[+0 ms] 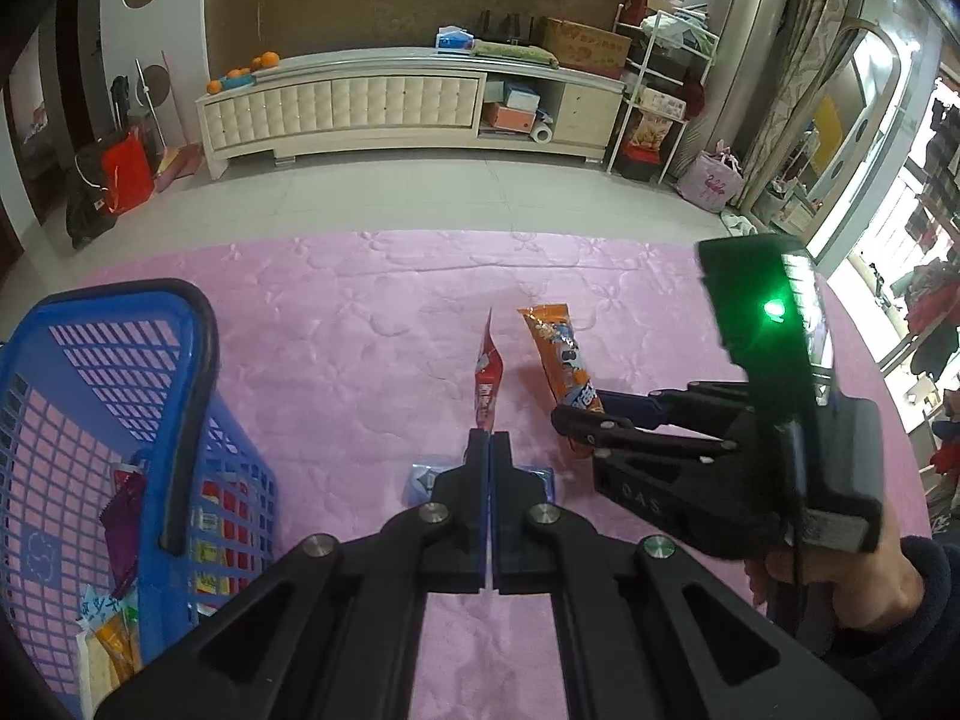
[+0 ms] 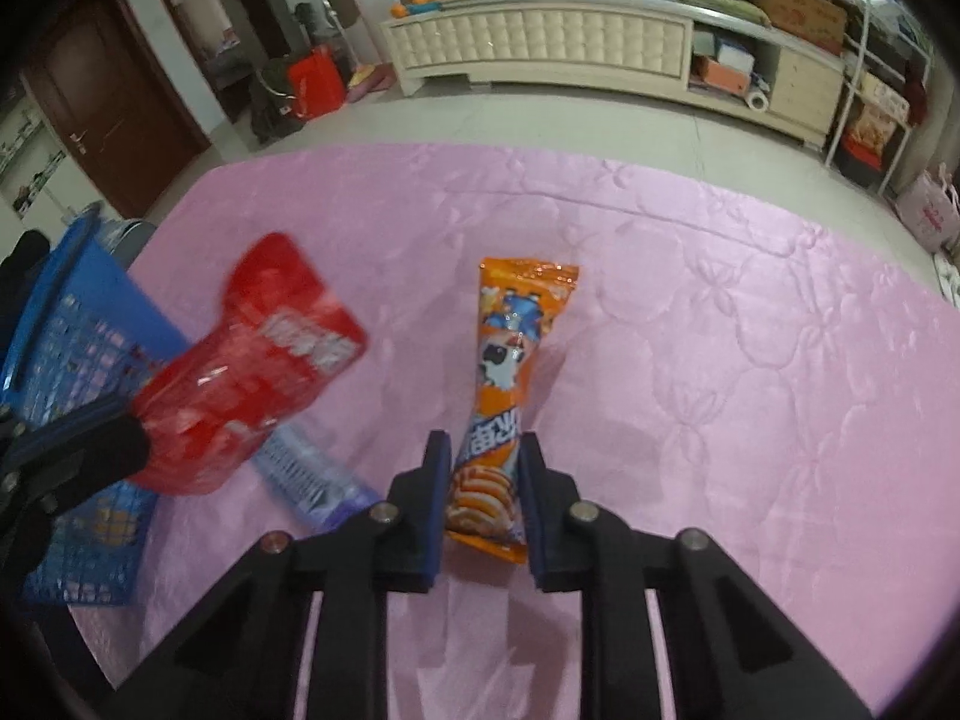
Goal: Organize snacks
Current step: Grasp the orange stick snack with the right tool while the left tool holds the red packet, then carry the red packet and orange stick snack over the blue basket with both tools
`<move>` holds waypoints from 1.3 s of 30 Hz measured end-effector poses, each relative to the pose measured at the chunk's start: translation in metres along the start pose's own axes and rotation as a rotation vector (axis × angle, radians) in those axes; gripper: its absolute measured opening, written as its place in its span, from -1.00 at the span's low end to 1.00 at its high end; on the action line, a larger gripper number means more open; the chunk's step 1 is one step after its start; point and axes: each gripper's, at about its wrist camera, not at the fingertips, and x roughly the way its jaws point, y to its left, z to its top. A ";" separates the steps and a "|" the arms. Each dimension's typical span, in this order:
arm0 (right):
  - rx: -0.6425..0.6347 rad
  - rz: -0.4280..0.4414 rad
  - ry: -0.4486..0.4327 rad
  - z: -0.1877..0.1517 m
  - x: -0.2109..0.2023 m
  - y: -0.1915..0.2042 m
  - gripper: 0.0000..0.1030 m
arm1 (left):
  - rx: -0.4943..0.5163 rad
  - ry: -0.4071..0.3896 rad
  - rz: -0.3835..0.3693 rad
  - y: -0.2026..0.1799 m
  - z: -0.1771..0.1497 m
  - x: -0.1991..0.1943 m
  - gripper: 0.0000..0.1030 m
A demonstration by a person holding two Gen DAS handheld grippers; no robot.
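Left gripper (image 1: 491, 438): clamped edge-on on the red packet (image 1: 487, 381), held above the pink cloth (image 1: 360, 312)
Right gripper (image 2: 480, 468): pinching the orange packet (image 2: 510, 372) at its near end; light, crinkly, slippery; grip the flat seam
Basket (image 1: 180, 360): left, part filled

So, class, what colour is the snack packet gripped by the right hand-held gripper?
Orange, with a blue-and-white cartoon: the crinkly plastic snack packet shows best in the right wrist view.
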 end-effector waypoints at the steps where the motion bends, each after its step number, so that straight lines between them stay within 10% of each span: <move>1: -0.013 0.001 -0.008 -0.003 -0.008 0.003 -0.50 | 0.000 -0.005 -0.001 -0.002 -0.001 -0.003 -1.00; 21: -0.067 -0.011 -0.146 -0.022 -0.141 0.064 -0.50 | 0.015 -0.138 -0.026 -0.003 -0.028 -0.114 -1.00; 39: -0.231 0.020 -0.239 -0.016 -0.166 0.191 -0.50 | 0.020 -0.226 0.043 0.094 -0.054 -0.208 -1.00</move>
